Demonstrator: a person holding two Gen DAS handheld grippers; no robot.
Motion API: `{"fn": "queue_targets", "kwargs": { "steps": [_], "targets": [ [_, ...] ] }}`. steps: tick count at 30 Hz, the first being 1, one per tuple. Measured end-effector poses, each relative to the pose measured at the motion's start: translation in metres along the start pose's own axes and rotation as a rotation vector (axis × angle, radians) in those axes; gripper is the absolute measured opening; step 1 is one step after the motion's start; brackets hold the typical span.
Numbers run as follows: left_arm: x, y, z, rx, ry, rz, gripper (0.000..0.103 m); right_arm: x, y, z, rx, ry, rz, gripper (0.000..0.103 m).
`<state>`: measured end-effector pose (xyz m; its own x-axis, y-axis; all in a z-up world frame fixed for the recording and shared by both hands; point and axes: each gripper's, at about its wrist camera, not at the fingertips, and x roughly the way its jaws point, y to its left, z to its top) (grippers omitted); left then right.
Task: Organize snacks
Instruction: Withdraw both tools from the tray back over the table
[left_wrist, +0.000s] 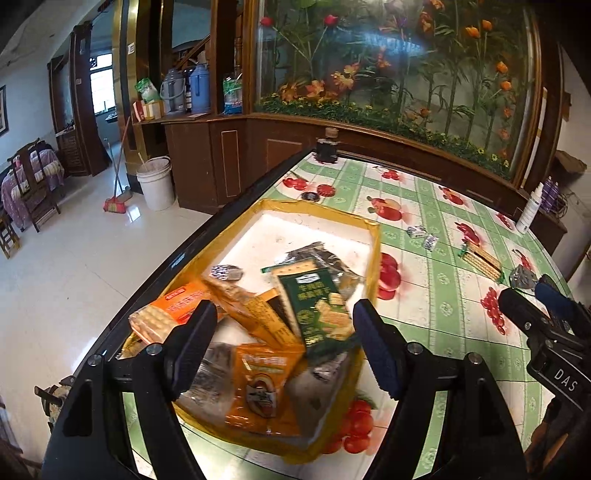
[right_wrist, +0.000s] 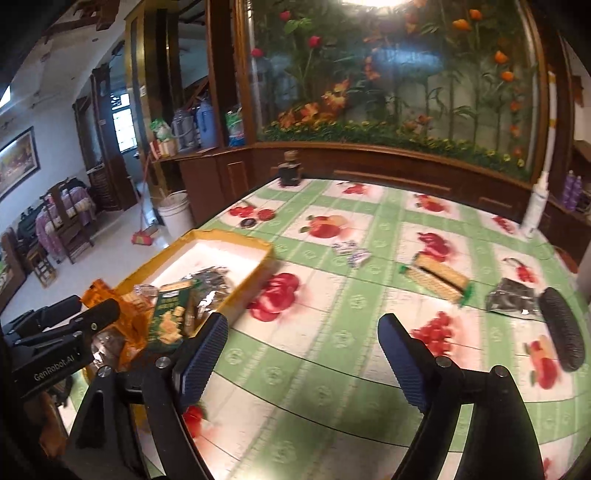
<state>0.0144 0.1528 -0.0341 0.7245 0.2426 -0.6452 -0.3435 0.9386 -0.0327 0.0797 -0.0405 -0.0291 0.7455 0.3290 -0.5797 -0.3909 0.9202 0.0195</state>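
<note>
On your fruit-print tablecloth (right_wrist: 332, 369) the yellow-rimmed tray (left_wrist: 373, 258) holds the piled snack packets (left_wrist: 280, 317), a cracker pack (right_wrist: 436, 278) lies apart, and your left gripper (left_wrist: 284, 339) and right gripper (right_wrist: 303, 354) both gape empty.

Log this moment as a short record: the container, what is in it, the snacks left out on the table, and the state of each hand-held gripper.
container: yellow-rimmed box with a white floor, at the table's left edge
in box: green cracker pack, orange packets, silver packets
still on tablecloth: clear cracker pack, two small wrapped candies, silver packet
left hand-held gripper: open above the box, holding nothing
right hand-held gripper: open over the tablecloth, holding nothing
</note>
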Motion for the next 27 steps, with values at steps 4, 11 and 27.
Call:
{"fn": "queue_targets", "kwargs": {
  "steps": [4,11,27],
  "targets": [
    [-0.006,-0.025,0.0,0.041,-0.002,-0.023,0.077,-0.017,-0.029,-0.003,0.023,-0.025,-0.066,0.088],
    [-0.013,-0.072,-0.001,0.126,-0.001,-0.057,0.081,-0.037,-0.079,-0.012,0.095,-0.046,-0.128,0.088],
    [-0.013,-0.144,-0.003,0.243,-0.004,-0.096,0.083,-0.048,-0.146,-0.028,0.174,-0.054,-0.213,0.088]
  ]
}}
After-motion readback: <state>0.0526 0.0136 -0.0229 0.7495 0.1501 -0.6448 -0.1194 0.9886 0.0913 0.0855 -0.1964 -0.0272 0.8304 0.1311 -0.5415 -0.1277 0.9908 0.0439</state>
